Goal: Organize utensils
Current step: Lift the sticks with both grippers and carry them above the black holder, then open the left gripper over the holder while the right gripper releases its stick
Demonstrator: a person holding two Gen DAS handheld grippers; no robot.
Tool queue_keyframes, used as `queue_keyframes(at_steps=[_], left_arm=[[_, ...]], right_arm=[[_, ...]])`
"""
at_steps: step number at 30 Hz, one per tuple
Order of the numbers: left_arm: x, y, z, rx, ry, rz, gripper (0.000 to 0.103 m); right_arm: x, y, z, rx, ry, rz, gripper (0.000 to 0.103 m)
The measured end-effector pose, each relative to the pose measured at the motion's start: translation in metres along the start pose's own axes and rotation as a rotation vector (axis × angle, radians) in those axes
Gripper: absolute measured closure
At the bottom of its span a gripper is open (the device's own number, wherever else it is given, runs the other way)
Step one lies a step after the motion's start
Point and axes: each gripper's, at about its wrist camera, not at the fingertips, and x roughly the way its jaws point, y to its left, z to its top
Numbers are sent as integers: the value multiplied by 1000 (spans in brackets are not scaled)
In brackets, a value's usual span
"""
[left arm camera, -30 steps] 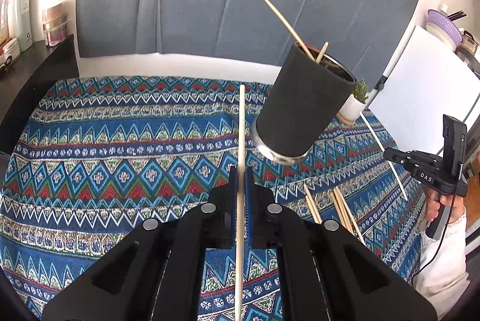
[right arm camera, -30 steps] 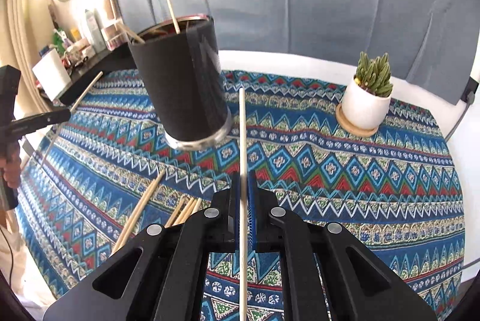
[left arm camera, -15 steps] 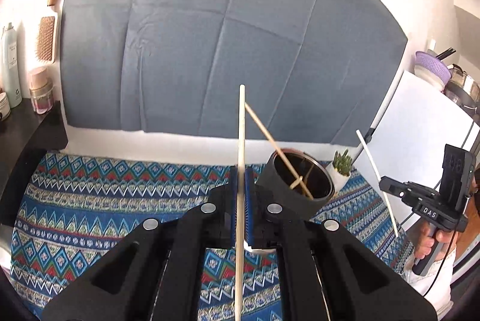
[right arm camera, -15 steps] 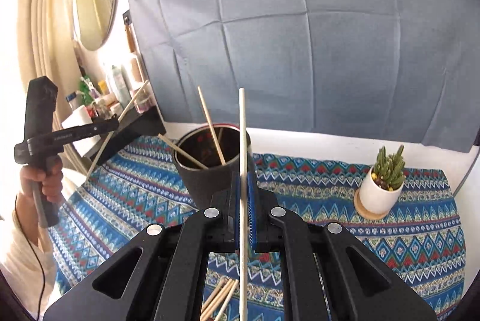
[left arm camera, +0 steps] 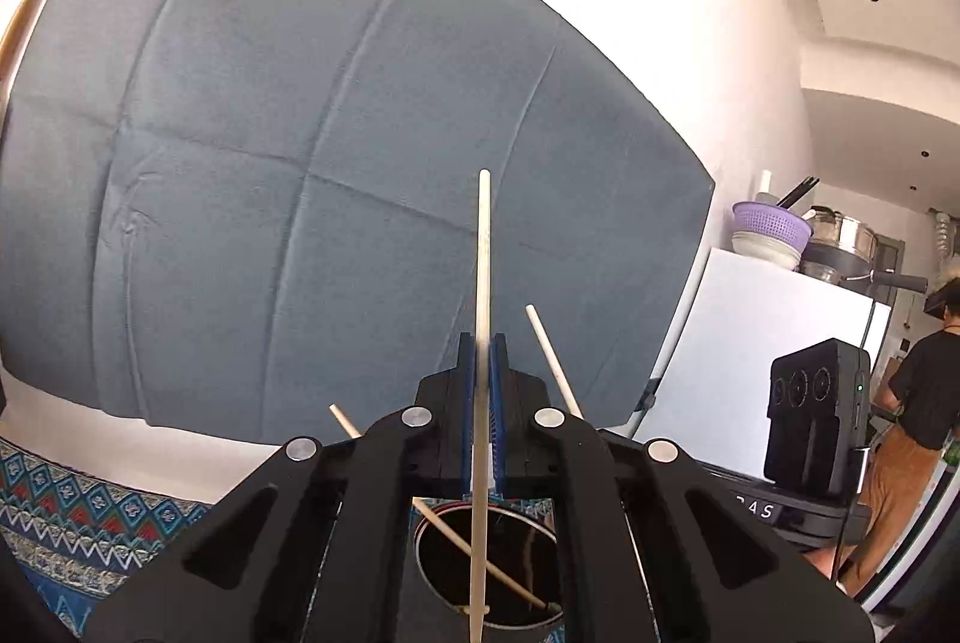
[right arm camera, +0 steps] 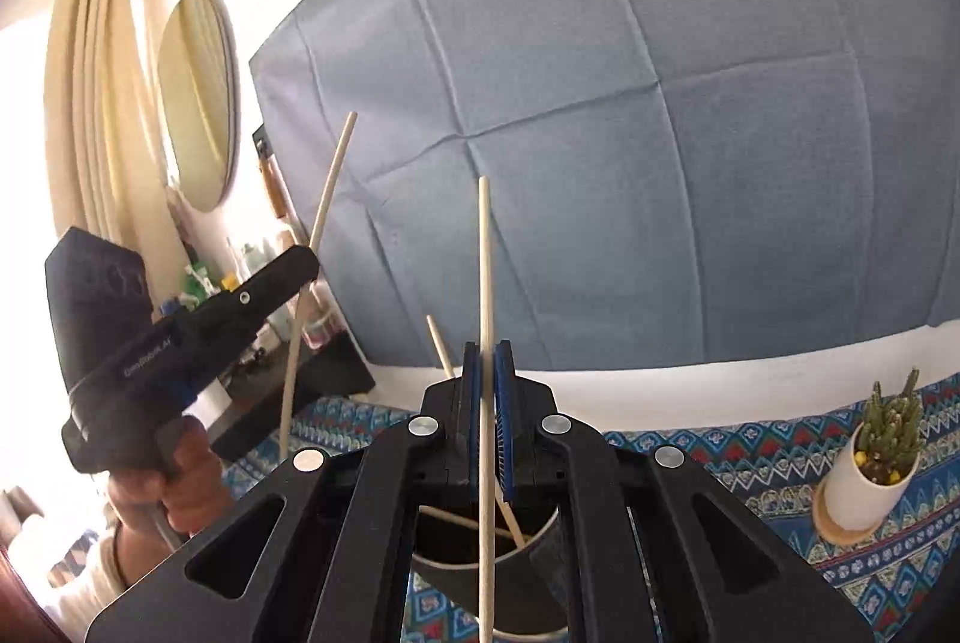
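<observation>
My left gripper is shut on a pale wooden chopstick held upright, its lower end over the mouth of the black cylindrical cup. My right gripper holds another chopstick upright over the same cup, with a small gap showing at the right pad. Several chopsticks lean inside the cup. The left gripper also shows in the right wrist view, holding its chopstick.
A small succulent in a white pot stands on the patterned blue tablecloth at right. A grey cloth backdrop hangs behind. A white board and a person are at far right.
Both grippers have tilted upward and moved over the cup, so the chopsticks now stand upright above its mouth. The loose chopsticks on the table have left both views.
</observation>
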Motion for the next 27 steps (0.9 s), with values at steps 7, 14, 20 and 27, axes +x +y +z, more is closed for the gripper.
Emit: queue_keyframes(at_steps=[7,14,20,27], left_arm=[[20,13,-15,-83,-59,-10,98],[20,2,-35,6,-140,6,98],[23,-3,-54,17,-151,6,98],[21,-4,-71,77,-107,56,98]], right_arm=[[18,-15,0,79,-135,27,98],[29,-18,-16,60,-278,-37,98],[40,-7,-35,-52,-271,-70,98],[34,5,-52,-182,-173,-81,98]])
